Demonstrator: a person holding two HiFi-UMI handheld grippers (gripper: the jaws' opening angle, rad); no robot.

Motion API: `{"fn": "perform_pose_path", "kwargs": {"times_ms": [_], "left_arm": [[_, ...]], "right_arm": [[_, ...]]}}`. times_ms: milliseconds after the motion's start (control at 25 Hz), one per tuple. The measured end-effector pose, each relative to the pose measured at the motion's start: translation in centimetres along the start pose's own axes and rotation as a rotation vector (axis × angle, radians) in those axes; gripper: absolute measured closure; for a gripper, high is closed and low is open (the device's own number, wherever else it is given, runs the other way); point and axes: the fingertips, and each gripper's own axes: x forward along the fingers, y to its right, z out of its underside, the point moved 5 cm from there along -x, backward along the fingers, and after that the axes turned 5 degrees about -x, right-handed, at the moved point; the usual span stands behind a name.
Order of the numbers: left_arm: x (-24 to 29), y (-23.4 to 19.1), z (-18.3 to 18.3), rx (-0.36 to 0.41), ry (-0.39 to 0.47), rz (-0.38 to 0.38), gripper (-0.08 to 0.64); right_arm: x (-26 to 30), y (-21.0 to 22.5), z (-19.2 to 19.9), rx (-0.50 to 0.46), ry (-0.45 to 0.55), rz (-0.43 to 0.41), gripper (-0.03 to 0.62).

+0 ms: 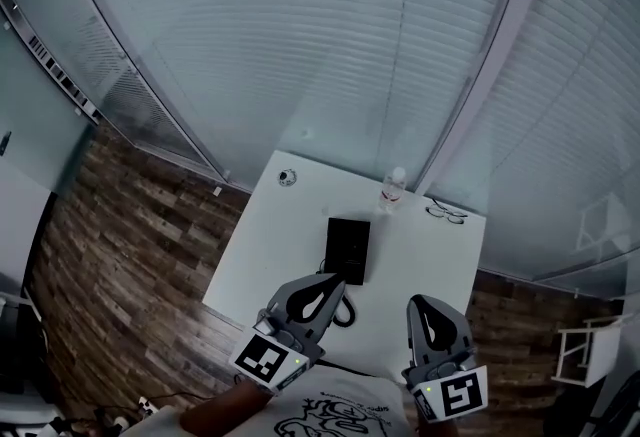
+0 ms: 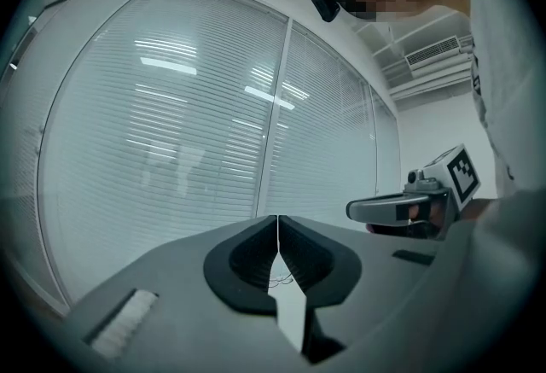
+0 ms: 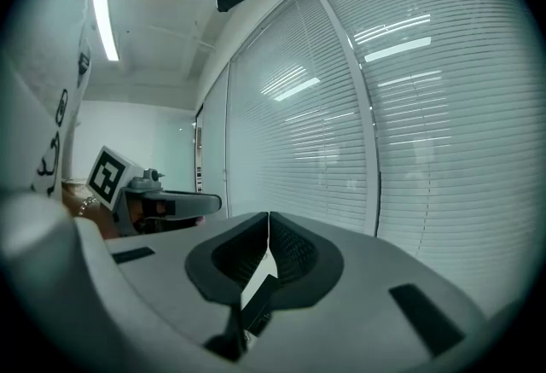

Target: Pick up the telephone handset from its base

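Left gripper: jaws pressed together, nothing between them. Right gripper: the same, closed tight and empty. Both sit low in the head view, side by side, pointing up the frame over the near edge of the white table. The black telephone lies mid-frame, just above the left tip, with its cord curling below it. Handset and base read as one dark block. Further up stands a clear bottle, contents unreadable, with glasses to its right.
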Motion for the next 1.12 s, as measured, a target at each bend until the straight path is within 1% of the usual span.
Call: {"fn": "perform_pose_path", "kwargs": {"times_ms": [320, 560, 720, 840, 960, 1120], "left_arm": [[0.5, -3.7, -1.1, -0.019, 0.0, 0.013, 0.555], [0.5, -5.6, -0.5, -0.011, -0.003, 0.043, 0.554], [0.8, -6.5, 0.8, -0.043, -0.039, 0.049, 0.552], [1.1, -7.3, 2.7, -0.035, -0.063, 0.06, 0.548], [0.9, -8.0, 4.3, -0.072, -0.089, 0.067, 0.527], [1.6, -9.4, 8.4, -0.119, -0.143, 0.049, 0.495]], "right_arm": [[3.6, -0.3, -1.4, -0.025, -0.003, 0.02, 0.586], [5.1, -0.7, -1.8, -0.043, -0.007, 0.039, 0.586], [5.5, -0.8, -2.1, -0.047, -0.003, 0.052, 0.586], [5.6, -1.0, -2.5, -0.047, 0.002, 0.059, 0.586], [5.5, -1.5, -3.0, -0.039, -0.013, 0.062, 0.586], [5.4, -1.6, -2.5, -0.034, -0.009, 0.062, 0.586]]}}
